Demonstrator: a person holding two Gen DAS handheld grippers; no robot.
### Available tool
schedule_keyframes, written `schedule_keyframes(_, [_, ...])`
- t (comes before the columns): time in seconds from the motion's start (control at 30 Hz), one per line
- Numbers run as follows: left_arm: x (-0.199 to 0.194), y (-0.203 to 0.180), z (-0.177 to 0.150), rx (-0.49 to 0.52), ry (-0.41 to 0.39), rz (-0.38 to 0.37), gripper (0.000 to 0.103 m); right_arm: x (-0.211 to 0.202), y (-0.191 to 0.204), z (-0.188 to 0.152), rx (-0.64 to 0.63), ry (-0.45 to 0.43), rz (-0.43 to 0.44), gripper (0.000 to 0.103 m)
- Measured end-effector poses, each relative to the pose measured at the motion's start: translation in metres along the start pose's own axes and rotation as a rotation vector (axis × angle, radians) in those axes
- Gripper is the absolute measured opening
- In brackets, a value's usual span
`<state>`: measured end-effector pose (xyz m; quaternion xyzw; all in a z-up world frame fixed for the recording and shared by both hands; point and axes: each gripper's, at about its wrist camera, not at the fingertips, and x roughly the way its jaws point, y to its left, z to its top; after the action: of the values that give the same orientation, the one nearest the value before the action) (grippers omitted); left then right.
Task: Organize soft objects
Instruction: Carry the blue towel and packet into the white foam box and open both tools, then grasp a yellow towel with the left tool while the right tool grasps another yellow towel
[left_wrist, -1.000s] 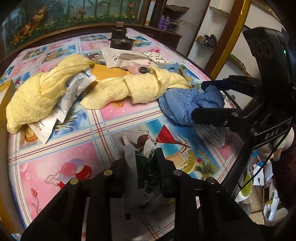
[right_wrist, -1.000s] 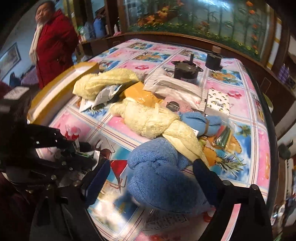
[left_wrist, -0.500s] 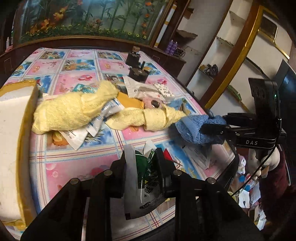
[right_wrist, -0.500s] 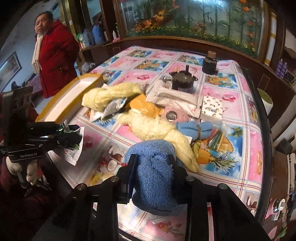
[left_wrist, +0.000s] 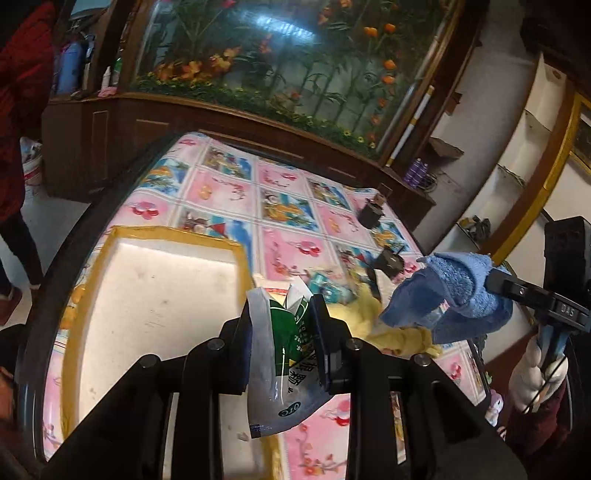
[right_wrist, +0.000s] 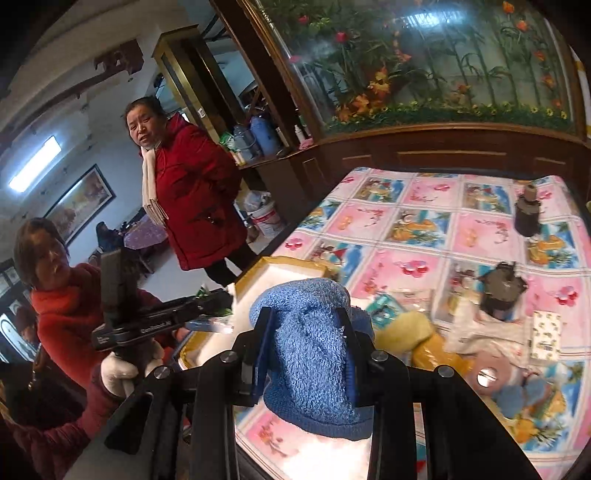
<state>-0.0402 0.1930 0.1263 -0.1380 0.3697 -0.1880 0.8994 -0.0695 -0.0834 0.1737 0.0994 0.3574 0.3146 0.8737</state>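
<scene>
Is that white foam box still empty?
Yes, the white foam box shows only bare floor inside; the blue towel remains gripped.

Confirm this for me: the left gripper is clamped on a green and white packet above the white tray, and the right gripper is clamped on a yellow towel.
One detail is wrong. The right gripper is clamped on a blue towel, not a yellow one, as the right wrist view shows; a yellow towel lies on the table. The left gripper does hold the green and white packet above the white tray.
</scene>
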Motion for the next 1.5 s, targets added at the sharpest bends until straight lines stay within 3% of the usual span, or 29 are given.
schedule_keyframes(0.1, [0.022, 0.038, 0.012, -0.097, 0.027, 0.013, 0.024, 0.057, 0.015, 0.018, 0.028, 0.048, 0.048, 0.033])
schedule_keyframes(0.27, [0.06, 0.091, 0.02, -0.259, 0.062, 0.029, 0.024, 0.151, 0.031, 0.039, 0.054, 0.12, 0.031, 0.033])
schedule_keyframes(0.5, [0.088, 0.128, 0.022, -0.385, 0.034, 0.079, 0.025, 0.232, 0.022, 0.037, 0.092, 0.181, -0.019, 0.033])
schedule_keyframes(0.6, [0.087, 0.139, 0.022, -0.429, 0.023, 0.068, 0.039, 0.254, 0.02, 0.032, 0.09, 0.208, -0.048, 0.037])
schedule_keyframes(0.67, [0.081, 0.141, 0.02, -0.437, 0.005, 0.074, 0.055, 0.267, 0.015, 0.029, 0.11, 0.238, -0.033, 0.039])
schedule_keyframes(0.7, [0.077, 0.14, 0.02, -0.436, -0.005, 0.077, 0.056, 0.269, 0.013, 0.027, 0.125, 0.242, -0.026, 0.042])
schedule_keyframes(0.83, [0.061, 0.137, 0.022, -0.43, -0.04, 0.096, 0.058, 0.253, 0.013, 0.03, 0.124, 0.197, -0.017, 0.055])
schedule_keyframes(1.0, [0.042, 0.115, 0.02, -0.383, -0.063, 0.097, 0.061, 0.207, 0.009, 0.032, 0.101, 0.136, -0.036, 0.055])
schedule_keyframes(1.1, [0.034, 0.09, 0.015, -0.334, -0.054, 0.07, 0.068, 0.168, 0.0, 0.025, 0.092, 0.1, -0.056, 0.055])
schedule_keyframes(1.17, [0.032, 0.067, 0.013, -0.279, -0.039, 0.062, 0.073, 0.135, -0.011, 0.016, 0.085, 0.071, -0.085, 0.057])
schedule_keyframes(1.3, [0.035, 0.011, 0.001, -0.123, 0.008, 0.017, 0.073, 0.07, -0.038, -0.005, 0.074, -0.001, -0.206, 0.063])
schedule_keyframes(1.4, [0.053, -0.029, -0.008, 0.004, 0.055, -0.009, 0.073, 0.028, -0.06, -0.028, 0.072, -0.039, -0.315, 0.064])
schedule_keyframes(1.5, [0.08, -0.064, -0.016, 0.084, 0.132, -0.017, 0.073, -0.001, -0.085, -0.054, 0.124, -0.044, -0.352, 0.064])
